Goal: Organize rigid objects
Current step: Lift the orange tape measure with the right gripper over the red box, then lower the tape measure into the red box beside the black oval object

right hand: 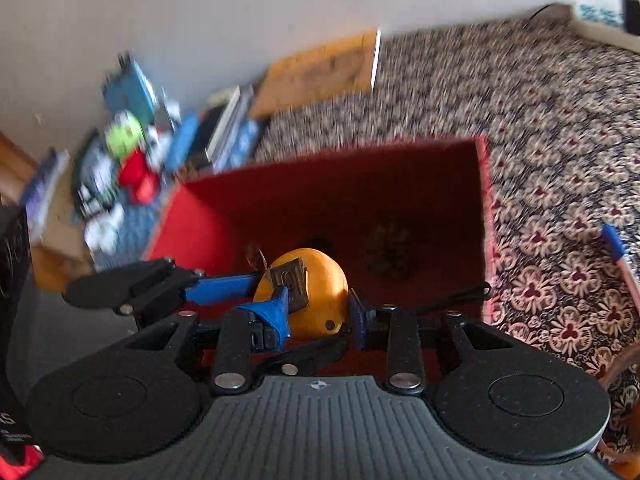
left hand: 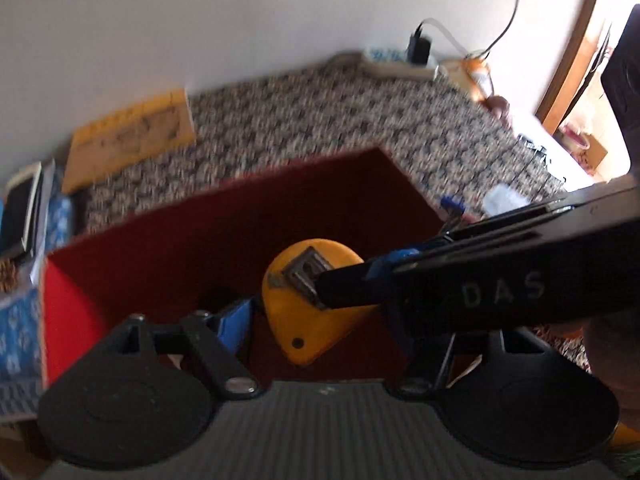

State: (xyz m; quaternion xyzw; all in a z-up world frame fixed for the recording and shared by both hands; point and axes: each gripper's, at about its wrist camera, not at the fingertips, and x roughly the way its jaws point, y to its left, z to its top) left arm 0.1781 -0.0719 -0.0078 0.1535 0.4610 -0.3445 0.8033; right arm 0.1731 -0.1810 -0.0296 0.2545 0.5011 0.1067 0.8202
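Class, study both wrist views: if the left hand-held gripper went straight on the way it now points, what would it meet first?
Probably the yellow tape measure, which sits directly between its blue fingers, apparently above the open red box. Beyond it lies the box's dark red inside. Blur makes depth uncertain.

We are tilting both black blue-padded tools downward: the left tool [left hand: 320, 312] is standing wide, the right tool [right hand: 318, 316] is narrowly set, crossing in front of it.

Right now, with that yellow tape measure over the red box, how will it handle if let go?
The yellow tape measure looks hard-shelled, so probably stiff. Its rounded edge may let it rock or slide on landing. The metal clip could snag. The red box walls should contain it.
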